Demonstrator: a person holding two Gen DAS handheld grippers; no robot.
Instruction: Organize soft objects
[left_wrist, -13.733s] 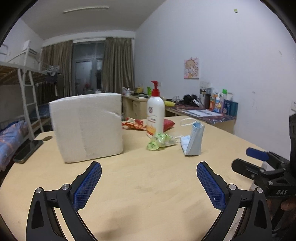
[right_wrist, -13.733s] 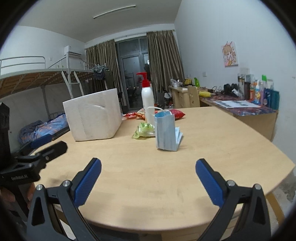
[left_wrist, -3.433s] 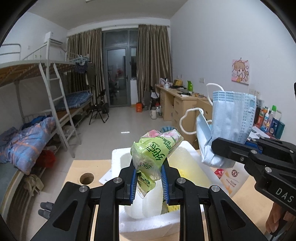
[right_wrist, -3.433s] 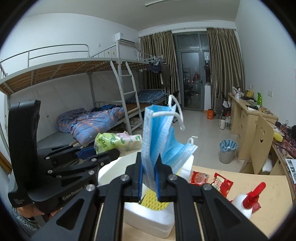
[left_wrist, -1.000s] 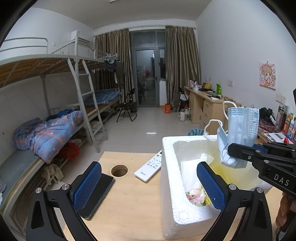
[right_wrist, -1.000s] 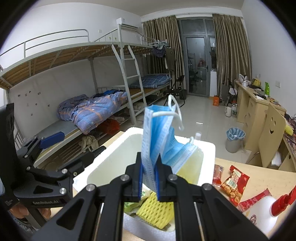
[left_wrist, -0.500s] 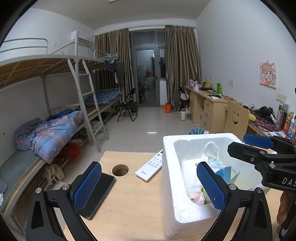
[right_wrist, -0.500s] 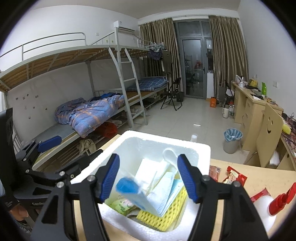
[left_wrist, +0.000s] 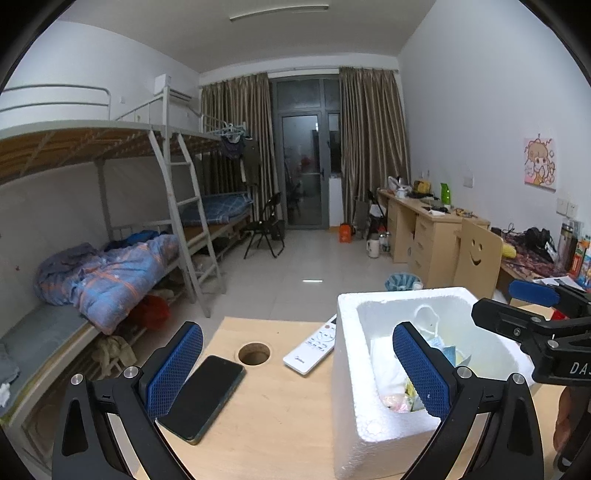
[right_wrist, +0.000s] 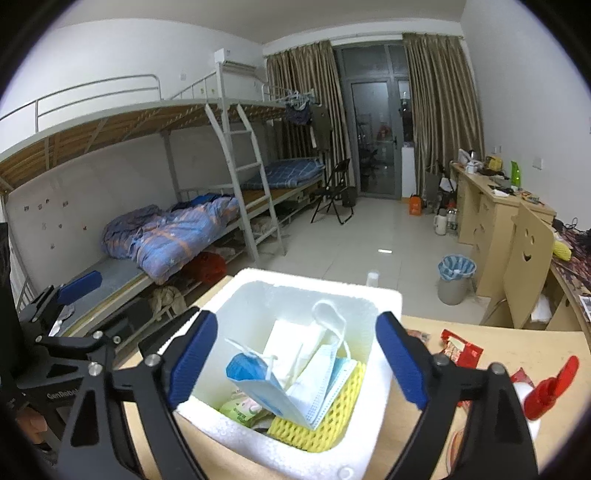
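A white foam box stands on the wooden table; it also shows in the left wrist view. Inside lie blue face masks, a green tissue pack, a yellow foam net and white paper. My right gripper is open and empty, just above the box opening. My left gripper is open and empty, to the left of the box, its right finger over the box's near corner. The right gripper also shows in the left wrist view, and the left gripper shows in the right wrist view.
A black phone, a white remote and a round cable hole lie left of the box. Red snack packets and a red-pump lotion bottle sit to its right. Bunk beds and desks lie beyond.
My right gripper has opened and let the blue masks drop into the foam box. Earlier, my left gripper released the green tissue pack into the box. Both grippers now hold still.
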